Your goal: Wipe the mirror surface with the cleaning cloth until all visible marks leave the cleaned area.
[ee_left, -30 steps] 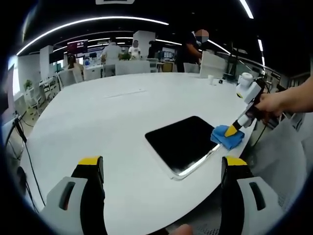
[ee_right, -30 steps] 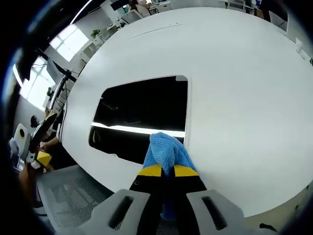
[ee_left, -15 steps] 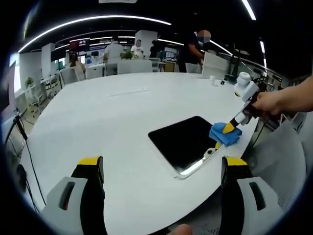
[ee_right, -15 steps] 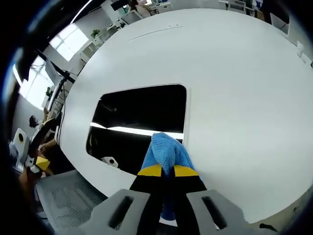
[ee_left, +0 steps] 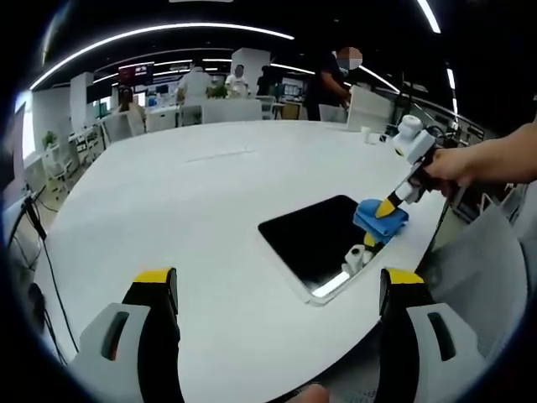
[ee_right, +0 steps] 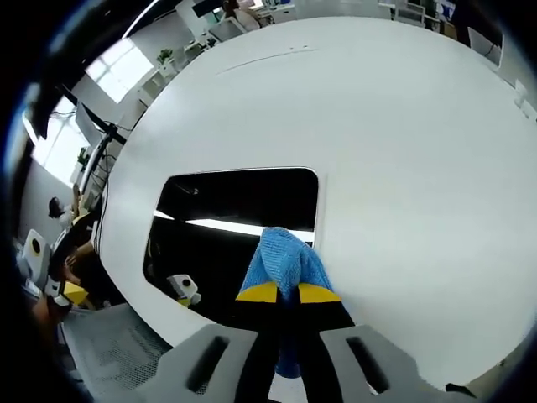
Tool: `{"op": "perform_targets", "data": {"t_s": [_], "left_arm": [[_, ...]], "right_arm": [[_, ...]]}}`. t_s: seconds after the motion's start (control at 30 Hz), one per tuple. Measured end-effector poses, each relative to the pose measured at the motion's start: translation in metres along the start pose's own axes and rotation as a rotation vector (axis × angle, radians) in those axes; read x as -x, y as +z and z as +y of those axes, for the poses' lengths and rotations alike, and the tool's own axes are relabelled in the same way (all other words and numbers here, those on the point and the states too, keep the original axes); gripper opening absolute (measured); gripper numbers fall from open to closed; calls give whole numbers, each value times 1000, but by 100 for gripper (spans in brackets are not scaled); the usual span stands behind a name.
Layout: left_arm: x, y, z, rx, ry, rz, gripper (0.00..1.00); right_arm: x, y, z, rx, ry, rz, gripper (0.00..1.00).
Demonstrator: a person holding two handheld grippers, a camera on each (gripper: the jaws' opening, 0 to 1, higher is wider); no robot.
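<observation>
Cloth (ee_right: 284, 259) farther onto mirror (ee_right: 226, 210)

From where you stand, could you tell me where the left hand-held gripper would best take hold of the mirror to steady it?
Probably the bare near edge of the mirror, coming in low from the table's front edge. The mirror lies flat, so only its thin rim offers a grip. The far corner is taken: the right hand-held gripper presses the blue cloth there. The left hand-held gripper hangs open, short of the mirror.
</observation>
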State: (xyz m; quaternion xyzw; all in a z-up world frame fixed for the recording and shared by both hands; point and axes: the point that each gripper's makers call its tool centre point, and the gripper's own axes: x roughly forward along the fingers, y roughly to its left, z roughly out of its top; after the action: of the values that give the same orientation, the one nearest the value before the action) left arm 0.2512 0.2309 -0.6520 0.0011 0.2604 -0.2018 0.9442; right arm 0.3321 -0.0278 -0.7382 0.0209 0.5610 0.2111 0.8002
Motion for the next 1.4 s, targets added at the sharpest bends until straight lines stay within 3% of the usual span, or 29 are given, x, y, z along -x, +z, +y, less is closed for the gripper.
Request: {"op": "perform_targets", "data": {"t_s": [0.8,1.27,1.4], "left_arm": [[-12,-4,3,-3,-3,33,99],[-14,-1,10,-7,14,34,99],[-13,1,12,-7,20,33,99]], "right_arm": [[-21,59,-10,15,-10,-12,0],[-29,88,-11,77,-40,-20,0],[-29,89,-10,79,-51,-13,0]]}}
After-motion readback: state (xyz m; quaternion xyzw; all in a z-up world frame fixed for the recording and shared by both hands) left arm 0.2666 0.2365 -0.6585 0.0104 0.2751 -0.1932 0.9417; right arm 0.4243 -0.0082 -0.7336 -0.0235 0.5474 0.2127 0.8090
